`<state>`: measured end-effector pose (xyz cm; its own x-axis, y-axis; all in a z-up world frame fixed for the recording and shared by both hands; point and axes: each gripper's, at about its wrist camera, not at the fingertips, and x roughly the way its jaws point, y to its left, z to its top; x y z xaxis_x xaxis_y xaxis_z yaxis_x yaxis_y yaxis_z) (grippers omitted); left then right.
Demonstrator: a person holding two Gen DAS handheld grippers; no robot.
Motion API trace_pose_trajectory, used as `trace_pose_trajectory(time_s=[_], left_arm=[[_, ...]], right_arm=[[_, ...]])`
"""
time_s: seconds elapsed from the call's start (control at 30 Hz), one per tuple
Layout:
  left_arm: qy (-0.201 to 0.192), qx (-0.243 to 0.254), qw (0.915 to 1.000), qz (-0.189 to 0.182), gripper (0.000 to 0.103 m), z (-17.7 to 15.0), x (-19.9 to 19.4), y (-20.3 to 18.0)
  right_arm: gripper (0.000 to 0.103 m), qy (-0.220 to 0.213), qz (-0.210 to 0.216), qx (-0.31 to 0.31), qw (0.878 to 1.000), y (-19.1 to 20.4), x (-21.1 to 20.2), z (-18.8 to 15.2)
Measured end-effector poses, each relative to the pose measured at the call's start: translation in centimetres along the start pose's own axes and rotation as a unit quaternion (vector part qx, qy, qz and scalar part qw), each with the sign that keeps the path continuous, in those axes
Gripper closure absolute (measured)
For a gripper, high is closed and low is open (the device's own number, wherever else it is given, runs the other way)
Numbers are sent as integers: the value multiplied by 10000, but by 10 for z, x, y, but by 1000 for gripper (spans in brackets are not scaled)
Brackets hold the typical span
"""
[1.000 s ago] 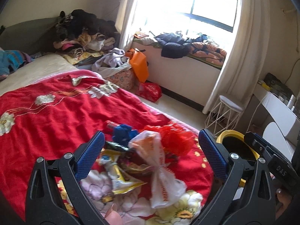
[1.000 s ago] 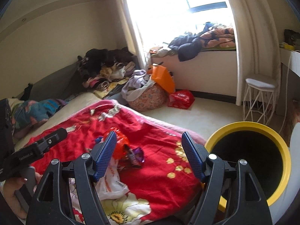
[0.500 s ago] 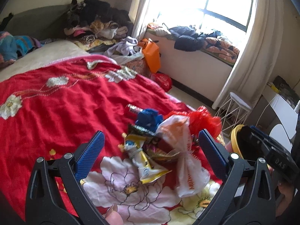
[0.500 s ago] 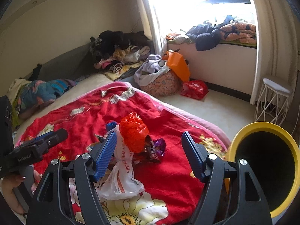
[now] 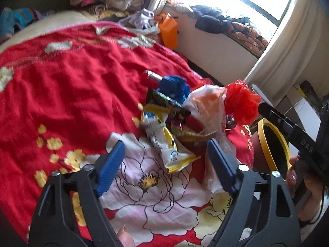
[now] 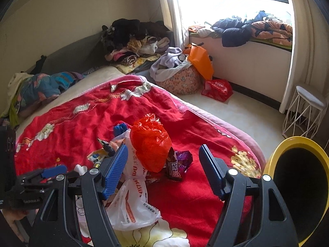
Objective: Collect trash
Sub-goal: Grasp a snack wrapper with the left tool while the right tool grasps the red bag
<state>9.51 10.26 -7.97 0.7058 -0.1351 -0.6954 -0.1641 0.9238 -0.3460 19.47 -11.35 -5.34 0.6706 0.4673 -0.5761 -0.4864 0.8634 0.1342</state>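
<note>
A heap of trash lies on the red flowered blanket [image 5: 61,86]: a yellow-white snack wrapper [image 5: 164,142], a white-orange plastic bag [image 5: 207,103], a red plastic bag [image 5: 240,100], a blue crumple [image 5: 174,86] and dark wrappers. My left gripper [image 5: 164,160] is open and empty, just short of the yellow wrapper. My right gripper [image 6: 163,170] is open and empty in front of the red bag [image 6: 151,142], the white bag [image 6: 131,195] and a brown candy wrapper [image 6: 173,167]. The yellow-rimmed bin [image 6: 296,185] stands beside the bed at right.
Clothes are piled at the bed's far end [image 6: 131,39] and on the window sill [image 6: 246,28]. A laundry basket [image 6: 181,78], an orange bag [image 6: 200,59] and a red bag [image 6: 217,88] sit on the floor. A white wire stool [image 6: 306,107] stands near the curtain.
Both grippers have moved closer to the trash heap and tilted down toward it. The left gripper's jaws stand somewhat narrower than before. Nothing has been taken hold of.
</note>
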Motion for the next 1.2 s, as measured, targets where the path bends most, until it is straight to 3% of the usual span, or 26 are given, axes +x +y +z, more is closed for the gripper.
trace_pose_trajectory(time_s=[0.1,0.2,0.27,0.33,0.43,0.53,0.63,0.73,1.2], left_arm=[[143,-88,9998,-69,42,-5,6,0],[231,-120,9996,-142,46,-8,10,0],[272,-147,9994,-178,48,-9,13,-1],[317,-169,9991,-211,51,-10,15,-1],[433,-261,9984,-254,59,-13,21,0],[522,-331,9977,-273,67,-15,26,2],[584,-398,9970,-310,84,-18,30,3],[557,-389,9971,-343,91,-19,29,3],[-442,-126,9985,-298,98,13,-23,0]], right_arm=[[35,48,-12,20,10000,0,7,1],[44,133,57,103,9998,-1,12,0],[51,166,78,101,9998,-1,15,0],[69,218,150,81,9996,1,17,-1],[83,198,223,58,9995,5,15,-3],[86,107,286,92,9995,6,9,-5],[87,12,351,166,9992,5,1,-5],[87,-87,380,196,9990,4,-8,-6],[88,-428,429,261,9978,5,-39,-5]])
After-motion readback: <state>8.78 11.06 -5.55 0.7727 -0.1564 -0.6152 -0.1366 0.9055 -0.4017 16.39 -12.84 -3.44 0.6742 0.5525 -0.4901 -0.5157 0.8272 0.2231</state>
